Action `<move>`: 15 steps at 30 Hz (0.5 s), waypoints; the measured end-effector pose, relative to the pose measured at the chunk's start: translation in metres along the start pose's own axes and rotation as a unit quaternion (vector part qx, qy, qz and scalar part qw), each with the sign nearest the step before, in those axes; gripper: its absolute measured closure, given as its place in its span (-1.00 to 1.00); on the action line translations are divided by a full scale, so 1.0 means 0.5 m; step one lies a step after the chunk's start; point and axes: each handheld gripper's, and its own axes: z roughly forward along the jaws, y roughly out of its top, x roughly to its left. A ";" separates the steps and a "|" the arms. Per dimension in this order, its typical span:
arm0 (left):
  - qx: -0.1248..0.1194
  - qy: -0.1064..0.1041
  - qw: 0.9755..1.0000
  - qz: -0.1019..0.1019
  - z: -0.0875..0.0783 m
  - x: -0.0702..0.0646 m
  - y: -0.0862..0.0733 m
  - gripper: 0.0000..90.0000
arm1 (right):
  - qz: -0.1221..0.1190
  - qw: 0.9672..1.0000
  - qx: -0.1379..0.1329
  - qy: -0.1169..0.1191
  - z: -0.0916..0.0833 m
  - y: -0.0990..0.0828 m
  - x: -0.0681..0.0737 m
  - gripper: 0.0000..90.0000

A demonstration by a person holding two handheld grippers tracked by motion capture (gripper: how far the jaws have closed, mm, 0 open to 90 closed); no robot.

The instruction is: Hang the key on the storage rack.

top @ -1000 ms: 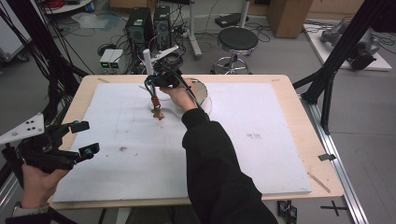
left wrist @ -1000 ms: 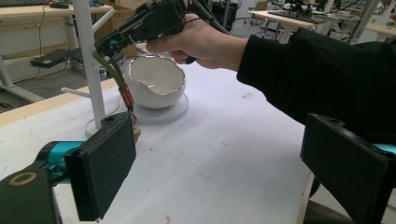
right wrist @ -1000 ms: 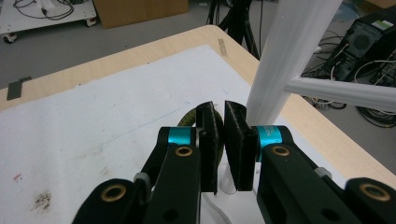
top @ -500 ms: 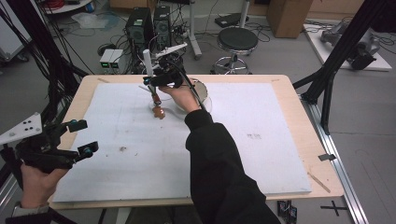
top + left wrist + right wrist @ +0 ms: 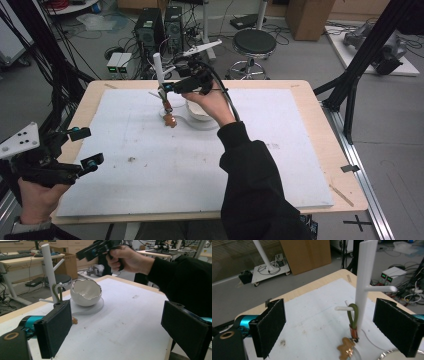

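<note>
- The right tool had just been opening; nothing sat between its pads, and it had lifted off the keychain since a second before.
- The keychain hung by its green loop on the white stand's lower peg, its gingerbread charm touching the table near the far edge, beside the eggshell bowl.
- The left tool hovered open and empty at the near-left edge; broad bare mat lay between.

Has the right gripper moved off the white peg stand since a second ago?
Yes. In the high view the right gripper has risen and backed away from the hanging charm, toward the stand's top; its jaws have just been opening, nothing between them.
</note>
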 end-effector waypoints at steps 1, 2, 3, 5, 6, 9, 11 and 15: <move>-0.001 0.000 1.000 0.001 0.000 0.000 0.000 -0.77 | -0.005 1.000 -0.011 0.000 -0.015 -0.003 0.003 -0.77; -0.004 0.000 1.000 0.002 -0.001 0.000 0.001 -0.77 | -0.017 1.000 -0.022 -0.002 -0.031 -0.009 0.005 -0.77; -0.006 -0.002 1.000 0.002 -0.002 0.000 0.001 -0.77 | -0.029 0.999 -0.030 -0.006 -0.047 -0.014 0.006 -0.77; -0.009 -0.001 1.000 0.003 -0.002 0.000 0.002 -0.77 | -0.031 0.999 -0.027 -0.006 -0.074 -0.023 0.004 -0.77; -0.009 -0.001 1.000 0.003 -0.002 0.001 0.002 -0.77 | -0.027 0.999 -0.025 -0.007 -0.089 -0.027 0.005 -0.77; -0.010 -0.001 1.000 0.002 -0.001 0.003 0.002 -0.77 | -0.037 0.999 -0.037 -0.006 -0.134 -0.044 0.008 -0.77; -0.008 0.001 1.000 0.000 0.000 0.006 0.002 -0.77 | -0.039 0.999 -0.037 -0.009 -0.161 -0.055 0.009 -0.77; -0.015 0.002 1.000 0.003 0.001 0.012 0.002 -0.77 | -0.037 0.999 -0.034 -0.015 -0.210 -0.073 0.007 -0.77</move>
